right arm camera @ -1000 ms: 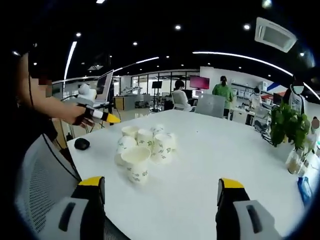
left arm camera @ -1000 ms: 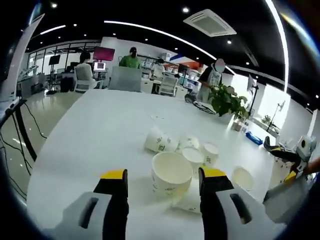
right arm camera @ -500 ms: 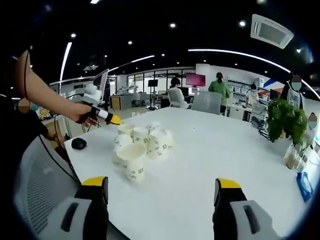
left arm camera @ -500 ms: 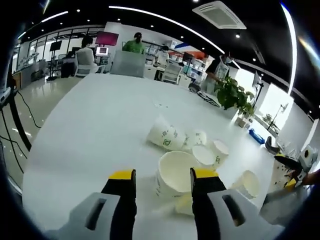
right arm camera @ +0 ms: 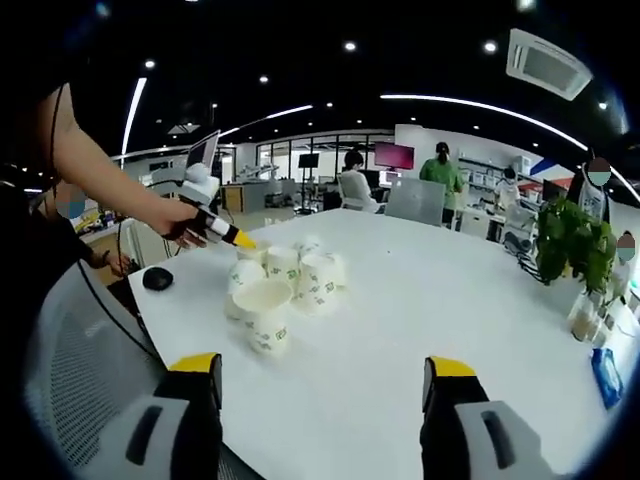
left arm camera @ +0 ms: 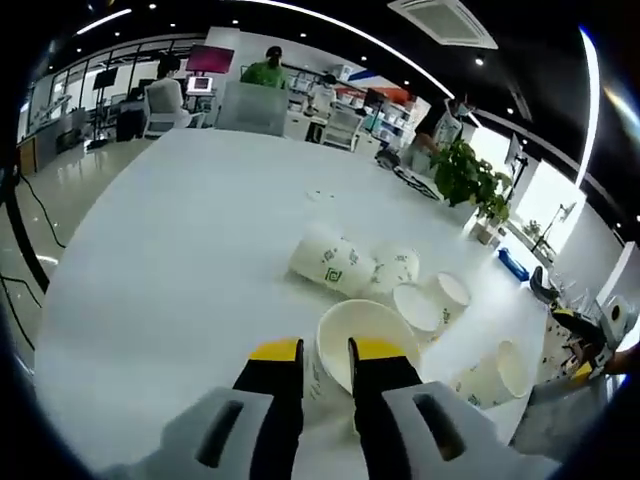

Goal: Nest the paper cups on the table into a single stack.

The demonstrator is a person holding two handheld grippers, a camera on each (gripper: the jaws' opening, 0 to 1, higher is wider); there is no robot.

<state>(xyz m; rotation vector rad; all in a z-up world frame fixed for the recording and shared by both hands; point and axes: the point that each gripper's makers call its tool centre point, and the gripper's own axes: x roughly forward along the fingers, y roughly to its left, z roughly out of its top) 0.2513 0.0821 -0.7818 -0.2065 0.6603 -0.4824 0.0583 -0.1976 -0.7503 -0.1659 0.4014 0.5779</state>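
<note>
Tool states are told first: the left tool (left arm camera: 325, 368) is seen with its yellow-tipped jaws drawn nearly together on the near wall of an upright paper cup (left arm camera: 362, 340), one jaw outside the rim and one apparently inside it, so the cup is judged to be pinched by its wall. That cup stands open-mouthed and empty, straight ahead of the jaws on the white tabletop (left arm camera: 170, 250).

Just beyond it, a tipped cup (left arm camera: 330, 262) is laid on its side with its long axis running left to right. To its right, a cluster of cups (left arm camera: 425, 300) is gathered, mouths up or tilted, all empty. Farther right, another cup (left arm camera: 495, 372) is lying near the tabletop's edge.

The right tool (right arm camera: 313, 372) is held wide open and empty, well apart from the cups; the left tool is judged the nearer.
</note>
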